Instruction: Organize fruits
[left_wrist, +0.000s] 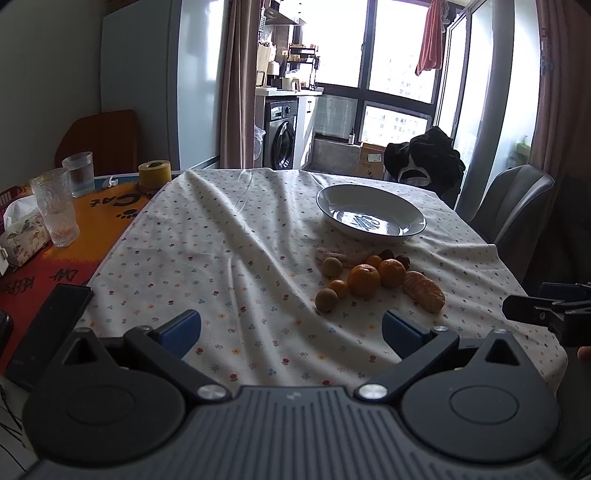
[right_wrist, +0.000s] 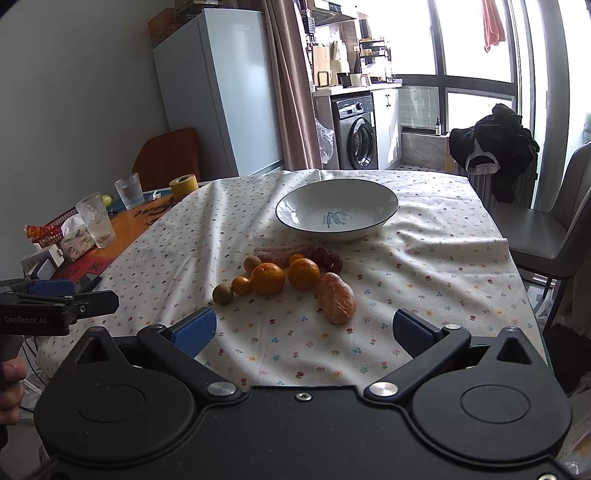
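A cluster of fruit lies on the flowered tablecloth: two oranges (right_wrist: 267, 278) (right_wrist: 303, 273), a peeled orange (right_wrist: 337, 303), small kumquats (right_wrist: 242, 285), round brownish fruits (right_wrist: 222, 294), dark red fruits (right_wrist: 325, 258) and a pale sausage-like piece (right_wrist: 280, 252). Behind them stands an empty white plate (right_wrist: 295, 210). The same oranges (left_wrist: 364, 280) and plate (left_wrist: 332, 199) show in the left wrist view. My left gripper (left_wrist: 291, 332) hovers open near the table's front edge, short of the fruit. My right gripper (right_wrist: 304, 330) is open too, just in front of the peeled orange.
Two glasses (left_wrist: 55, 212) (left_wrist: 79, 173), a tissue box (left_wrist: 22, 236), a yellow tape roll (left_wrist: 155, 172) and a black phone (left_wrist: 48, 325) sit on the orange mat at left. A grey chair (right_wrist: 554, 236) stands at right, with dark clothes (right_wrist: 495, 144) draped behind the table.
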